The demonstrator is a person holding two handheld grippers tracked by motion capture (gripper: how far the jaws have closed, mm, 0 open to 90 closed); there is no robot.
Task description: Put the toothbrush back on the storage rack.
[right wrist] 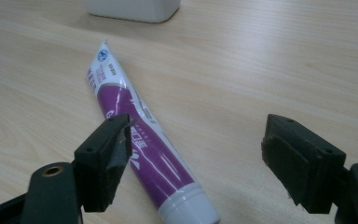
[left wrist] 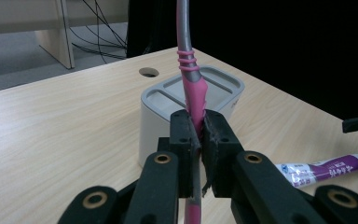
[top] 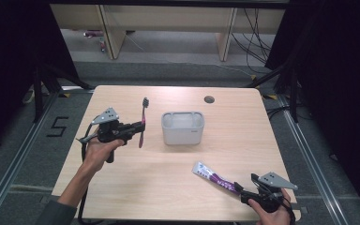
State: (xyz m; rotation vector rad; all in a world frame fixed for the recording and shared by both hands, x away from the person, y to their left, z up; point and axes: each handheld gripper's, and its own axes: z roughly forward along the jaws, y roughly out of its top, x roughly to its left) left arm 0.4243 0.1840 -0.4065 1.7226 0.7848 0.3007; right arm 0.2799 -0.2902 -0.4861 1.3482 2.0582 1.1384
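My left gripper (top: 138, 125) is shut on a pink and grey toothbrush (top: 143, 119), held upright above the table, left of a grey-white holder box (top: 183, 127). In the left gripper view the toothbrush handle (left wrist: 193, 91) rises between the closed jaws, with the holder box (left wrist: 191, 105) right behind it. A purple and white toothpaste tube (top: 214, 176) lies flat on the table at the front right. My right gripper (top: 240, 190) stands open at the tube's cap end. In the right gripper view the tube (right wrist: 140, 149) lies beside the left jaw, and the gripper (right wrist: 198, 149) holds nothing.
The wooden table (top: 168, 197) has a round cable hole (top: 209, 99) near its far edge. Black curtains flank both sides. Wooden furniture legs and cables are on the floor beyond the table.
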